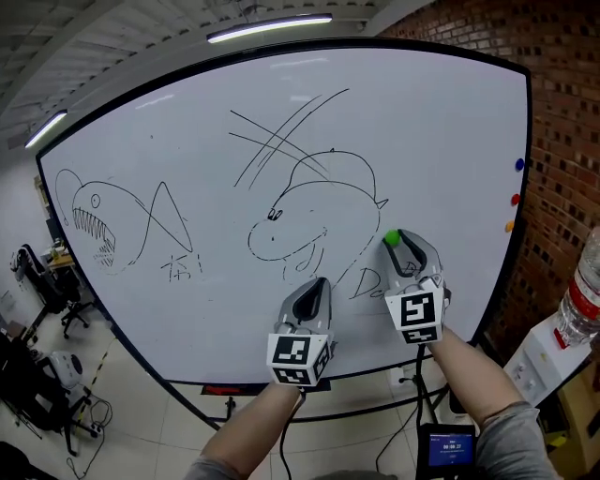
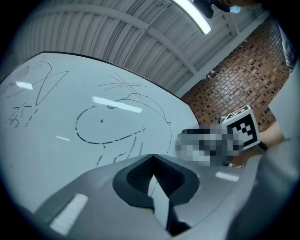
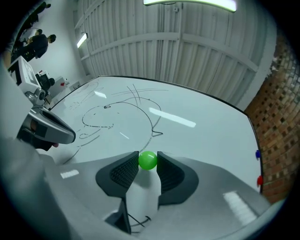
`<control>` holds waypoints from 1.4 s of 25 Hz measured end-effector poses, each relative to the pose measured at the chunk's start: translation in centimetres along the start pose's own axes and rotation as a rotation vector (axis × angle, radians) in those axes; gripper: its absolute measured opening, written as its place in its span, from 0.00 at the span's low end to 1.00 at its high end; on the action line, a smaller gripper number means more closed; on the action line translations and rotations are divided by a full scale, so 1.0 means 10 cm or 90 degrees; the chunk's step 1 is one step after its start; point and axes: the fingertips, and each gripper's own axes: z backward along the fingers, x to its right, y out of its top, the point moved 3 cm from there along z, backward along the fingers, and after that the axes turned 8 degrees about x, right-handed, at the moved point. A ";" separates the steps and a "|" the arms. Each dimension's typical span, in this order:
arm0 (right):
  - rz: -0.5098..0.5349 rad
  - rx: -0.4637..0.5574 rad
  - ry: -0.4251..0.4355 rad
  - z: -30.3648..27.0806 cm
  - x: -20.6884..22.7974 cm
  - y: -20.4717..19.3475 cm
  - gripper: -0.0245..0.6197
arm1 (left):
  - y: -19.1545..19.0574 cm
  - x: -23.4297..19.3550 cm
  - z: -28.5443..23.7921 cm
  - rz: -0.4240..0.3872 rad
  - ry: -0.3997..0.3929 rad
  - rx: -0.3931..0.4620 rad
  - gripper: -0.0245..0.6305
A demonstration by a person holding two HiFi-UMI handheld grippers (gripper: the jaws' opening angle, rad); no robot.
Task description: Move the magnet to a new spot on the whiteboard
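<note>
Two hand-held grippers are raised in front of a large whiteboard, which fills most of the head view. The right gripper is clenched on a small round green magnet. In the right gripper view, the green magnet sits at the very tips of the jaws, and both dark pads press on its sides. The magnet is at the lower right part of the whiteboard, just right of the dinosaur drawing. I cannot tell if it touches the board surface or stands a little off it.

The left gripper is lower and to the left of the right one, near the bottom edge of the board. In the left gripper view, its jaws are closed together and nothing is between them. Each gripper carries a marker cube at its near end, and a bare forearm comes up to each from the bottom of the head view.

On the left part of the board there is a fish drawing with many teeth, and some crossed lines are above the dinosaur. Along the right edge of the board, well apart from the green one, three more magnets stand in a column: a blue magnet at the top, a red magnet under it and an orange magnet lowest. A brick wall is on the right behind the board, and a long ceiling light is above it.
</note>
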 end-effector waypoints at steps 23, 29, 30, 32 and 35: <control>0.002 -0.158 -0.117 1.08 1.83 -1.41 0.24 | -0.57 1.67 -1.16 0.055 -0.130 -0.010 0.04; -0.013 -0.179 -0.148 1.29 2.29 -1.71 0.24 | -0.64 1.99 -1.41 0.055 -0.150 -0.007 0.04; -0.017 -0.181 -0.151 1.32 2.34 -1.75 0.24 | -0.65 2.03 -1.44 0.054 -0.153 -0.007 0.04; -0.027 -0.184 -0.155 1.36 2.42 -1.84 0.24 | -0.67 2.11 -1.50 0.053 -0.157 -0.007 0.04; -0.042 -0.181 -0.152 1.38 2.50 -1.93 0.24 | -0.69 2.20 -1.58 0.047 -0.159 -0.003 0.04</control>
